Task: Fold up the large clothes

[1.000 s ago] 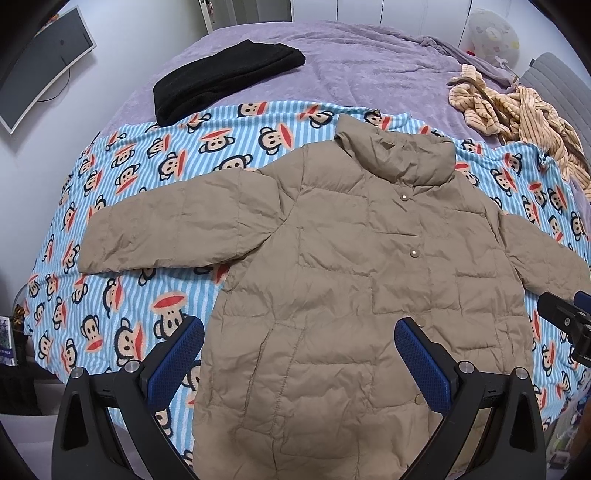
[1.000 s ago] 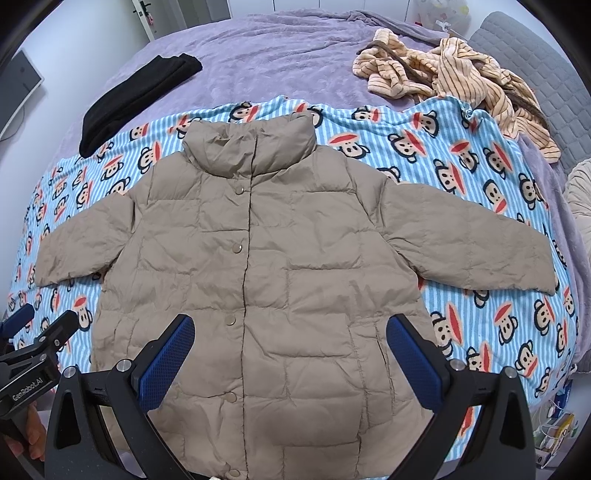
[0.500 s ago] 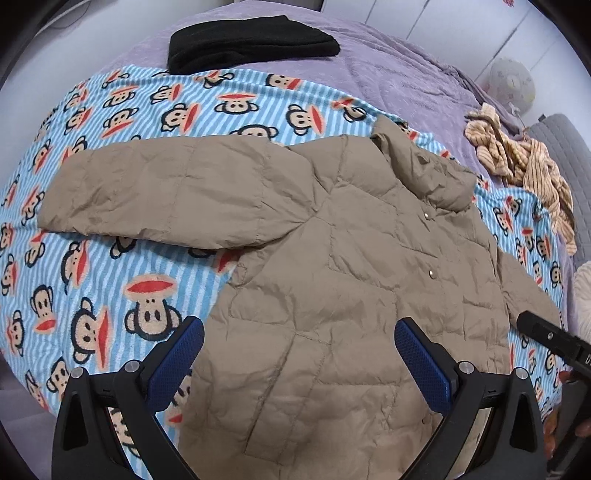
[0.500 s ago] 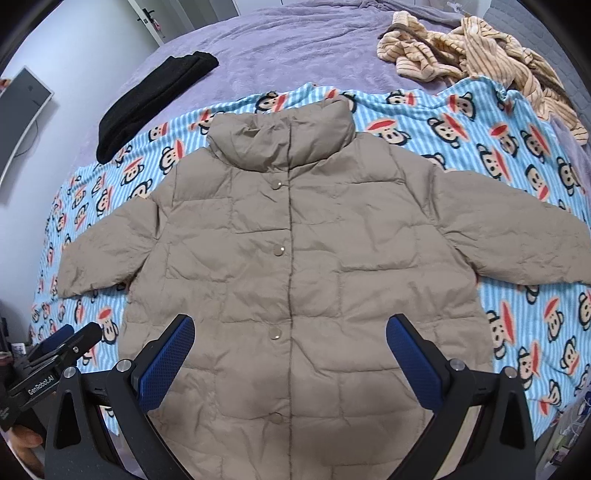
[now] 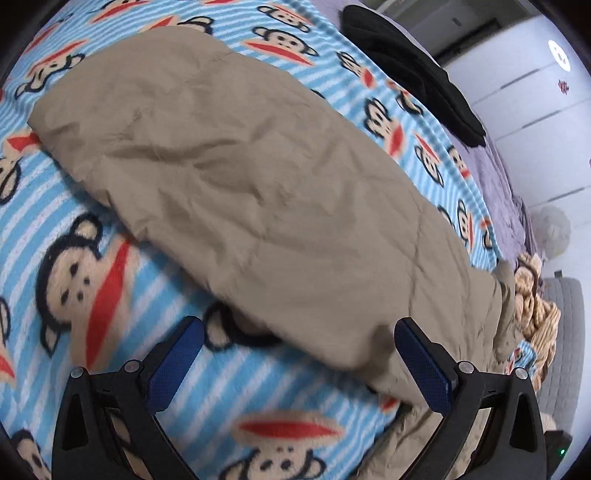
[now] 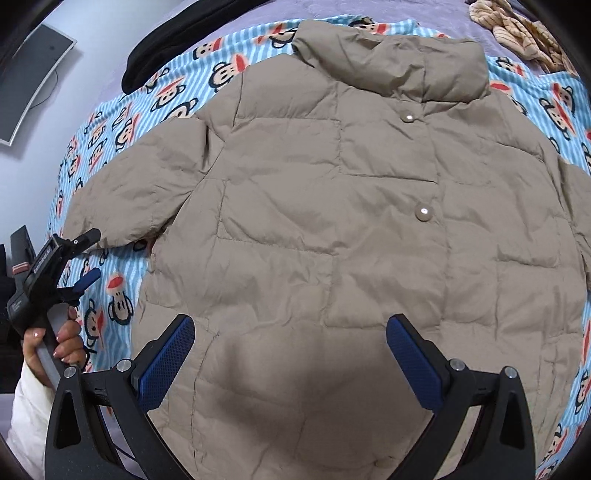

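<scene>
Nearest in the left wrist view, the left claw [image 5: 295, 354] hangs spread wide with nothing between its blue-padded fingers, low over the blue striped monkey-print blanket [image 5: 110, 295]. Just past its tips, from 9 to 3 o'clock, lies one sleeve of the beige quilted puffer jacket [image 5: 258, 177], flat on the blanket. Farther off at 1 o'clock is a black folded garment [image 5: 417, 70] on the purple bed cover [image 5: 502, 173].

In the right wrist view, the right claw [image 6: 290, 349] is likewise spread and empty, over the jacket's lower front. The jacket lies face up, snapped shut, collar at 12 o'clock. At 9 o'clock a hand [image 6: 55, 343] grips the left claw's handle beside the sleeve cuff. A tan striped garment [image 6: 524, 29] lies at 1 o'clock.
</scene>
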Available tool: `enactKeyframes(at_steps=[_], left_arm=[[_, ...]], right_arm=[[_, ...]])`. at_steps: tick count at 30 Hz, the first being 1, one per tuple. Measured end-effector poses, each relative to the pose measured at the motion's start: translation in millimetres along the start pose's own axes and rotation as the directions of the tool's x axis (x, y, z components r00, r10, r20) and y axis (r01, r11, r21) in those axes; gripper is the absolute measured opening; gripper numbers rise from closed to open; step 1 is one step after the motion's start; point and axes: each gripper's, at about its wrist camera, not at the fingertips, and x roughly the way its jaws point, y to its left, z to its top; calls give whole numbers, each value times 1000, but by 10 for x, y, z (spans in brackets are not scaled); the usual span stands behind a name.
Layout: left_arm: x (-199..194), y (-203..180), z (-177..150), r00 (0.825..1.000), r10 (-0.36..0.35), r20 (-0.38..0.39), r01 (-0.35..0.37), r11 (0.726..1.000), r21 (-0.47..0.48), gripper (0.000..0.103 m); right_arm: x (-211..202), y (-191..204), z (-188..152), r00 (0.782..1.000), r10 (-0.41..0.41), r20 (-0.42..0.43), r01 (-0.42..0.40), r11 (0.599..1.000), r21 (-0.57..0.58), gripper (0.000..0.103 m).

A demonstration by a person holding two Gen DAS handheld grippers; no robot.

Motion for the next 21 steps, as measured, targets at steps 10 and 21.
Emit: enactKeyframes(at_steps=[10, 21], left_arm=[[223, -65, 626, 978, 146, 149, -152, 988, 31, 35], [-665, -799, 452, 923, 85, 374, -208, 931, 300, 10]], right_arm=[[313, 354, 495, 992, 96, 84, -94, 995, -30, 103], [728, 819, 893, 943, 307, 132, -311, 950, 13, 13]])
